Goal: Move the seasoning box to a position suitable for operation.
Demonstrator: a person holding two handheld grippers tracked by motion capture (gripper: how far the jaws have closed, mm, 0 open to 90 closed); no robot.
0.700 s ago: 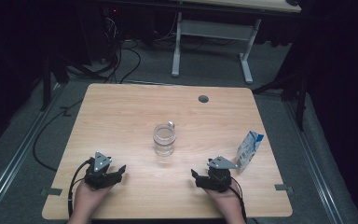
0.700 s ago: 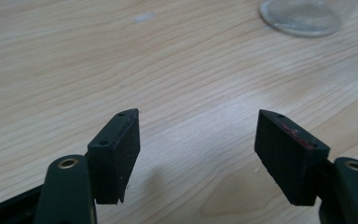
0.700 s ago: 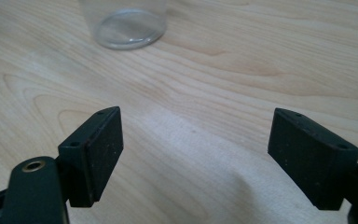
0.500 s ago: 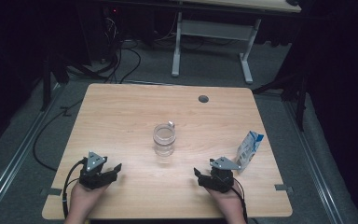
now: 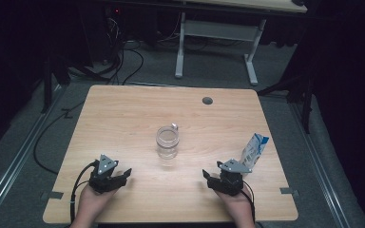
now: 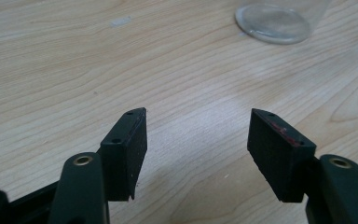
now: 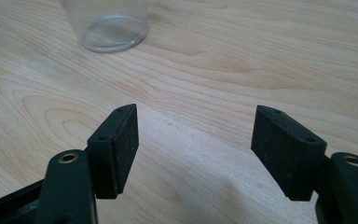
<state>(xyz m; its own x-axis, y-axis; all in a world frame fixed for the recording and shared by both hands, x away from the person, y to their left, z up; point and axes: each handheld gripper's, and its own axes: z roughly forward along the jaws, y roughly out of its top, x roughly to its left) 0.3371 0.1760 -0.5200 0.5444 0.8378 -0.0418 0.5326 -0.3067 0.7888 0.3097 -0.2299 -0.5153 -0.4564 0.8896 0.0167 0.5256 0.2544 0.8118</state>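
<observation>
A clear glass jar (image 5: 167,142) stands upright in the middle of the wooden table (image 5: 123,118). My left gripper (image 5: 125,176) rests near the front left edge. It is open and empty, with its jaws turned toward the jar. My right gripper (image 5: 206,179) rests near the front right edge, open and empty, also turned toward the jar. In the left gripper view the jaws of the left gripper (image 6: 198,135) stand wide over bare wood, with the jar's base (image 6: 272,21) at the upper right. In the right gripper view the right gripper (image 7: 196,130) is just as wide, with the jar (image 7: 109,28) at the upper left.
A white and blue packet (image 5: 254,149) stands just right of my right gripper, near the table's right edge. A round cable hole (image 5: 207,100) sits at the back of the tabletop. Beyond the table are a desk frame (image 5: 185,42) and floor cables (image 5: 123,61).
The left gripper has shifted a little to the right since half a second ago, and the right gripper has drifted slightly right. Both stay open and low over the table.
</observation>
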